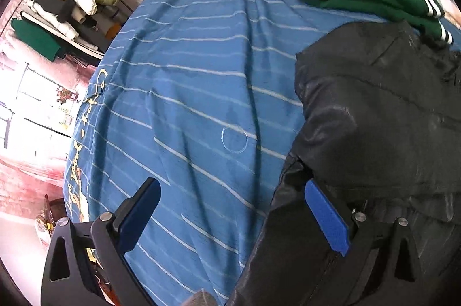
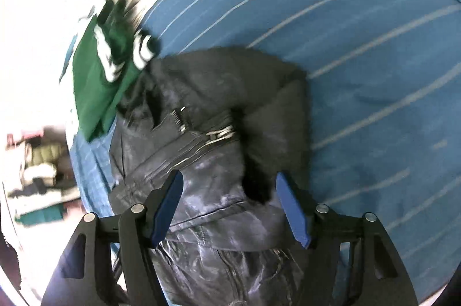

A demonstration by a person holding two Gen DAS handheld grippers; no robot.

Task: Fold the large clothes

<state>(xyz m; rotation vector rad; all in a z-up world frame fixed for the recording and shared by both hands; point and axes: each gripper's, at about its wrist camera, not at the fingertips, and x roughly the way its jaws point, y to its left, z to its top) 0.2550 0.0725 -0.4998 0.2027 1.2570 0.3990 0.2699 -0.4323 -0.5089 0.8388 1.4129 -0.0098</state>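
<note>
Right wrist view sets the scene from the biggest thing down: the bed [image 2: 374,52], under a blue striped cover, carries a black leather jacket [image 2: 207,162] lying bunched, its long axis running from the camera away toward the head of the bed. A green garment with white stripes [image 2: 98,75] lies just past the jacket's far end, touching it. The right hand-held gripper [image 2: 229,202] hangs directly over the jacket's near part with its jaws spread wide, nothing between them; the zip and the dark fur-like trim lie straight ahead of it.

From the left wrist camera, the jacket [image 1: 374,110] lies to that gripper's right. The left hand-held gripper [image 1: 233,208] is also wide and empty, mostly above bare cover, only its right finger [image 1: 325,219] reaching the jacket's edge.

By my judgement the right one is the nearer, already centred on the garment, while the left would need to shift sideways to take the left-hand edge.
</note>
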